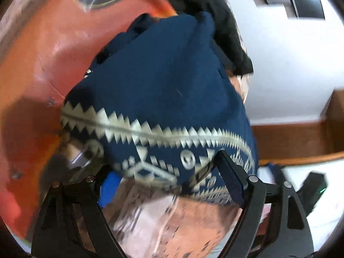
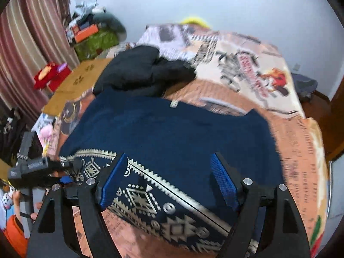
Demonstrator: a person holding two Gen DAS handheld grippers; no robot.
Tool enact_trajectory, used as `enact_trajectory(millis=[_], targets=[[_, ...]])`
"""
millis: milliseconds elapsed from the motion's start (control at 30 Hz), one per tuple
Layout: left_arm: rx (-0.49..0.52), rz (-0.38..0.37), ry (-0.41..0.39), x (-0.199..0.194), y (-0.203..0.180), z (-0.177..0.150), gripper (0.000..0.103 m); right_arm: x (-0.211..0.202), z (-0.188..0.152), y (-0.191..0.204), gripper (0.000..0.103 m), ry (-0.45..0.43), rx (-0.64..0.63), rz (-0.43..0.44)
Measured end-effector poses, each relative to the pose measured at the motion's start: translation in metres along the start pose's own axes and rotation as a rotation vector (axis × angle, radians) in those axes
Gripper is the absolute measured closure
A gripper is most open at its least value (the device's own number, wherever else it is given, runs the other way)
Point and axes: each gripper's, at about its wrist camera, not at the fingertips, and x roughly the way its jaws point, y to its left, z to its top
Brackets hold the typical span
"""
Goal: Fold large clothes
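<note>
A navy blue garment (image 2: pixel 172 133) with a cream zigzag and diamond border lies spread on the printed bedspread (image 2: pixel 301 150). My right gripper (image 2: pixel 169 182) is open, its blue-padded fingers wide apart over the patterned hem. In the left wrist view the same garment (image 1: pixel 163 81) hangs raised in front of the camera. My left gripper (image 1: pixel 169 182) has its fingers wide apart with the patterned hem lying across and between them; whether it grips the cloth is unclear. The left gripper also shows in the right wrist view (image 2: pixel 43 169), at the hem's left corner.
A black garment (image 2: pixel 142 71) lies crumpled on the bed behind the blue one. A cardboard box (image 2: pixel 79 81), red items and clutter stand left of the bed by a striped curtain (image 2: pixel 32 32). A white wall (image 2: pixel 236 4) is behind. Wooden floor (image 2: pixel 318 103) lies right.
</note>
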Motion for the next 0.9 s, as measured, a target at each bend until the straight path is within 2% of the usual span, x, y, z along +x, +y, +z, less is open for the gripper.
enact_trajectory(millis=[133, 267, 333, 433, 500, 600, 733, 900], targets=[[-0.038, -0.068, -0.080, 0.002, 0.003, 0.013, 0.020, 0.034, -0.010, 0.004, 0.026, 0.081, -0.017, -0.012], [-0.029, -0.032, -0.156, 0.010, -0.001, 0.028, 0.020, 0.040, -0.022, -0.002, 0.017, 0.078, -0.015, -0.008], [-0.029, -0.021, -0.179, 0.017, -0.003, 0.033, 0.021, 0.038, -0.022, -0.007, 0.017, 0.079, 0.010, 0.015], [-0.015, 0.016, -0.223, 0.020, -0.013, 0.034, 0.043, 0.034, -0.020, -0.009, 0.017, 0.091, 0.039, 0.018], [0.015, 0.049, -0.246, 0.021, -0.025, 0.036, 0.070, 0.031, -0.018, -0.007, 0.017, 0.094, 0.040, 0.009], [0.066, 0.089, -0.273, 0.011, -0.045, 0.036, 0.090, 0.020, -0.013, -0.002, 0.017, 0.078, 0.041, -0.003], [0.073, 0.000, -0.296, -0.015, -0.066, 0.040, 0.092, 0.009, -0.006, 0.003, 0.017, 0.045, 0.047, 0.002], [0.206, 0.028, -0.418, -0.067, -0.116, 0.030, 0.092, 0.015, -0.007, 0.025, 0.017, 0.062, 0.022, 0.053]])
